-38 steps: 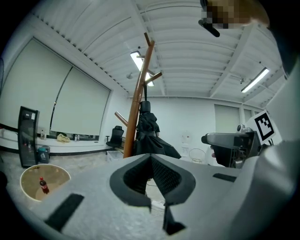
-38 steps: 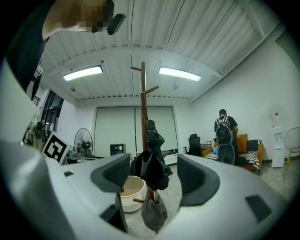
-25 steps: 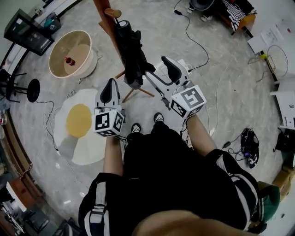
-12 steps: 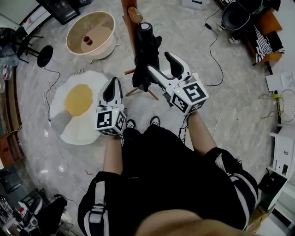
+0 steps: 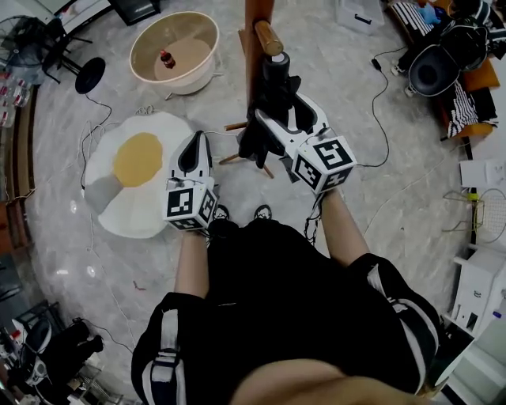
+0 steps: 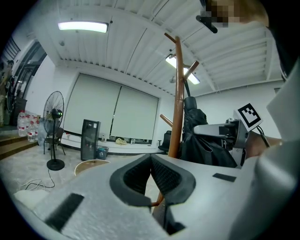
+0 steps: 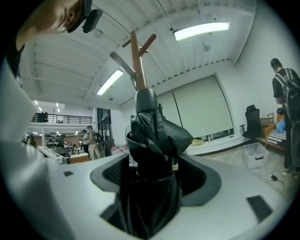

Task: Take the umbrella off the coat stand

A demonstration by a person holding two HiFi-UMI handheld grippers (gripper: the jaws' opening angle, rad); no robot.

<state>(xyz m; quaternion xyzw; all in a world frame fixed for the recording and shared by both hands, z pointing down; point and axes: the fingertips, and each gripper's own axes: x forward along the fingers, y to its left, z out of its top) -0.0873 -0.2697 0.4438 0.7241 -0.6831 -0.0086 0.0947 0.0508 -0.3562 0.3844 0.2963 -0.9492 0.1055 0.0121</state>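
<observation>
My right gripper point(image 5: 278, 111) has come forward since a second ago. Its jaws are spread either side of the folded black umbrella point(image 7: 152, 140), not pinching it. My left gripper point(image 5: 194, 142) sits beside it, pressed together on nothing. The umbrella hangs against the wooden coat stand point(image 5: 254, 16) beyond.

left hand-held gripper point(image 5: 195, 141): jaws together, nearer the torso | right hand-held gripper point(image 5: 286, 119): jaws apart, reaching further forward

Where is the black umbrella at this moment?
In the head view the umbrella hangs at top centre against the wooden coat stand, between the open jaws of the right gripper.
</observation>
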